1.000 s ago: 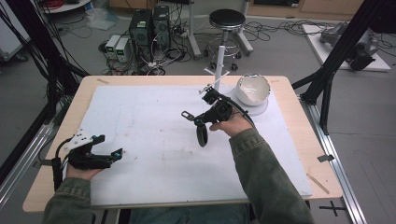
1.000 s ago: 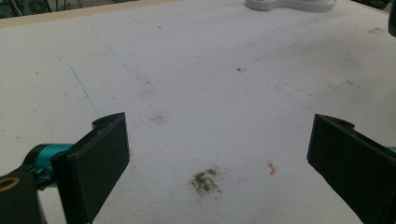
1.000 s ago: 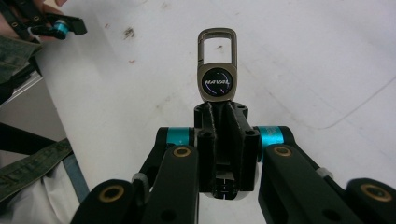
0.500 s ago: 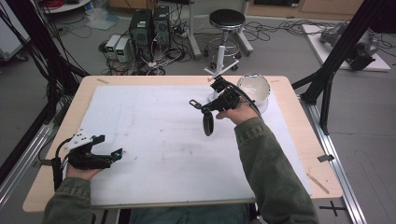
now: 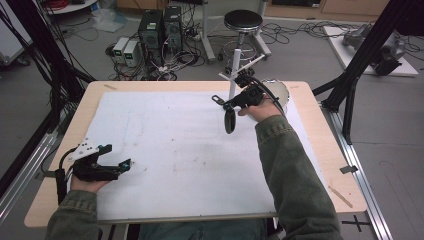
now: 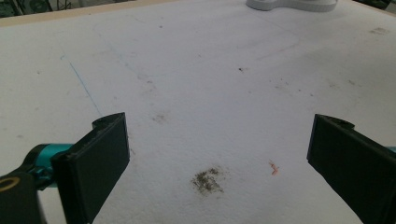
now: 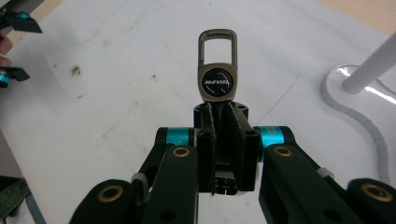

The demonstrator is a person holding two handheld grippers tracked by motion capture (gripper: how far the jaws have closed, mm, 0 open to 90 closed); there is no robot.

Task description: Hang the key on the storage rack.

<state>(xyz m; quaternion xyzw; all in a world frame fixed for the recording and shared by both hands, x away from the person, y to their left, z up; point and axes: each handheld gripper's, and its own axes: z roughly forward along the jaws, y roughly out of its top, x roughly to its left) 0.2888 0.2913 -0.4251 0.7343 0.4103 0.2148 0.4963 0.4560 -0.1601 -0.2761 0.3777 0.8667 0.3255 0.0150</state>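
the right tool (image 7: 219, 116) is closed on a keychain (image 7: 216, 70), held above the bench (image 5: 320, 150) near the white stand (image 5: 233, 82); its long axis runs straight out from the jaws, clip loop pointing away. the left tool (image 5: 120, 165) rests open at the near left corner

1. My left hand (image 5: 82, 180) rests low at the near left, its left gripper (image 6: 219, 154) level, jaws spread wide apart.
2. My right arm (image 5: 295, 170) reaches far forward; the right gripper (image 7: 219, 116) is clamped tight, apparently tilted downward.
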